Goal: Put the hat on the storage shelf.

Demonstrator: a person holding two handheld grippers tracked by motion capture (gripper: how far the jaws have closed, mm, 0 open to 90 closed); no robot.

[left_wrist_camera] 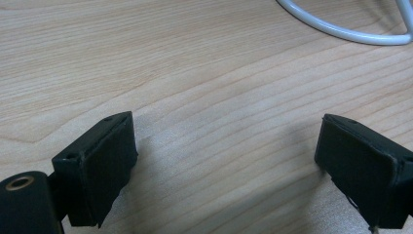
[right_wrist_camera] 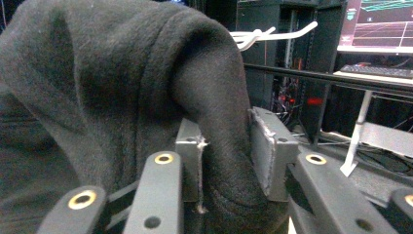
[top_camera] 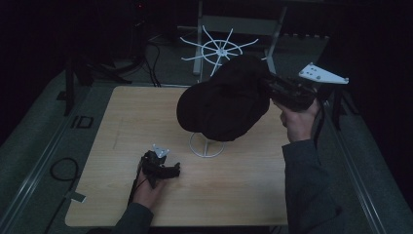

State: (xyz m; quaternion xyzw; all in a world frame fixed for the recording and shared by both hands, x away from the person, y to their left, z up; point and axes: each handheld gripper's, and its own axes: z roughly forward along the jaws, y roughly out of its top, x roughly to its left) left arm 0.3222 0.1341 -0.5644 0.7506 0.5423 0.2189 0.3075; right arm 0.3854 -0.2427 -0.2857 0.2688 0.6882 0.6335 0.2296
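Right claw (right_wrist_camera: pixel 225 151) loosely around black hat (top_camera: pixel 224 100) fold; stand top hidden; left claw (left_wrist_camera: pixel 224 161) agape.

Draped over stand (top_camera: pixel 207 145) at table (top_camera: pixel 122 126) centre: hat (top_camera: pixel 224 100). Right of hat, touching: right claw (top_camera: pixel 267 87). Left-front of stand, resting on table: left claw (top_camera: pixel 171 169).

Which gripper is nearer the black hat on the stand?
Right. The right gripper has a fold of the black hat between its jaws; the left gripper rests on the table, apart.
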